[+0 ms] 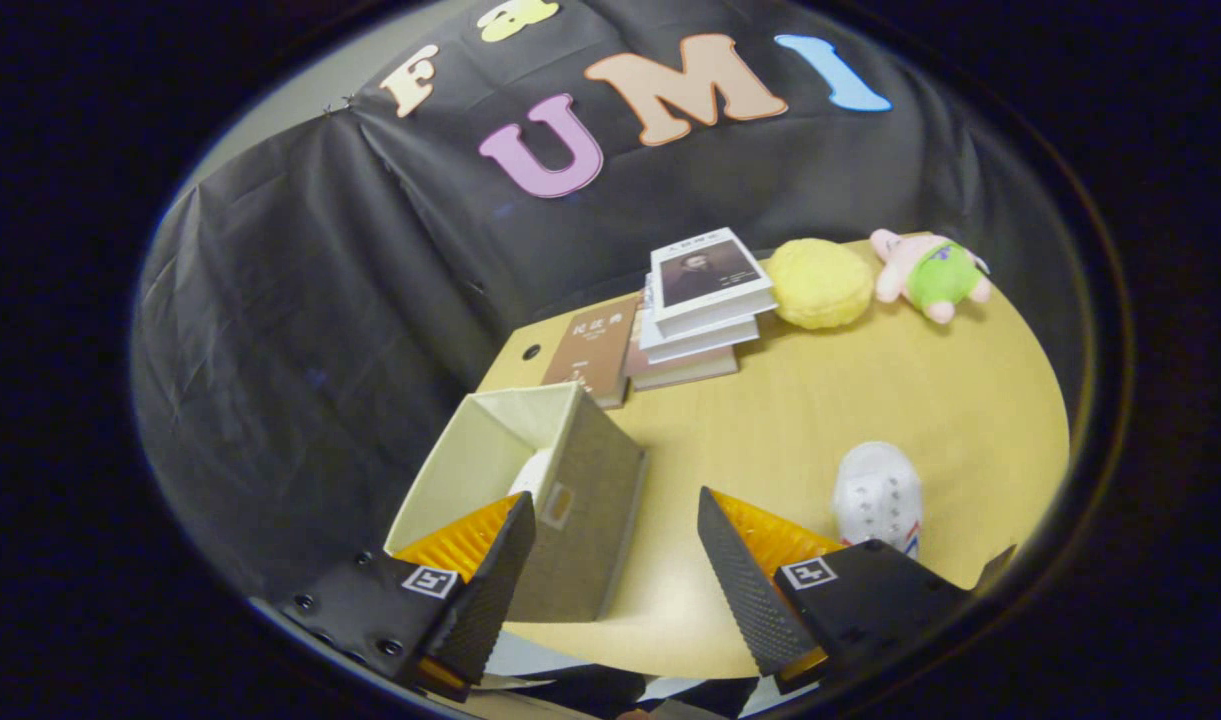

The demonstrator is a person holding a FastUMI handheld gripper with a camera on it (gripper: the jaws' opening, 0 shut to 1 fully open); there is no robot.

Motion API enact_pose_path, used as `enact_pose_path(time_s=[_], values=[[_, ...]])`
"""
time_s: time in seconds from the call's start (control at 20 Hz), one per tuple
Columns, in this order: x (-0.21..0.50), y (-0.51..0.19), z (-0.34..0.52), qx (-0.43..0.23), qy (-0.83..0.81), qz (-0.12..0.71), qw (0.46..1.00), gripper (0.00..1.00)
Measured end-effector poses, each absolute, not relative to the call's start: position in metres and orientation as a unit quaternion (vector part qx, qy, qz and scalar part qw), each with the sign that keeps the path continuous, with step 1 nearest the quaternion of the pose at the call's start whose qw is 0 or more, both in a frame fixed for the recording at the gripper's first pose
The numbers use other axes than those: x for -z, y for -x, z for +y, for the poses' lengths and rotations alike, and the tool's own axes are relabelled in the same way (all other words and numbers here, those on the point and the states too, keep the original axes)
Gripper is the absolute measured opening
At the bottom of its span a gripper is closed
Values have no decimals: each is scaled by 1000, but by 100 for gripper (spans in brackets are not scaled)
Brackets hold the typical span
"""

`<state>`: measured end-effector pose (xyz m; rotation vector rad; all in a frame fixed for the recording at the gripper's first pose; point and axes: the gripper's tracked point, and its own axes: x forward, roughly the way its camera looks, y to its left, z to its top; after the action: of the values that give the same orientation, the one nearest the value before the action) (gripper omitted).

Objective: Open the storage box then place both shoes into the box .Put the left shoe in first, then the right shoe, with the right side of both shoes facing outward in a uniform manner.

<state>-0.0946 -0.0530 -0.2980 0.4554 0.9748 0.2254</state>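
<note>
A grey fabric storage box point(580, 500) stands open on the wooden table, just ahead of my left finger. A white shoe point(533, 472) lies inside it, partly hidden by the box wall. A second white shoe point(878, 497) rests on the table right of my right finger, toe pointing away. My gripper point(615, 520) hovers above the table with its fingers wide apart and nothing between them; the box's right wall sits in the gap.
Beyond the box lies a brown book point(590, 352) and a stack of books point(705, 300). A yellow plush ball point(820, 283) and a pink and green plush toy point(930, 272) sit at the table's far edge. Bare tabletop point(850, 400) spreads between them and the shoe.
</note>
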Motion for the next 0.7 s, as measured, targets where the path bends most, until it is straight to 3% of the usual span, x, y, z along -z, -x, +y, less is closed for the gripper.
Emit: enact_pose_path(time_s=[0.7], values=[[357, 134, -182, -18, -176, 496, 850, 100]])
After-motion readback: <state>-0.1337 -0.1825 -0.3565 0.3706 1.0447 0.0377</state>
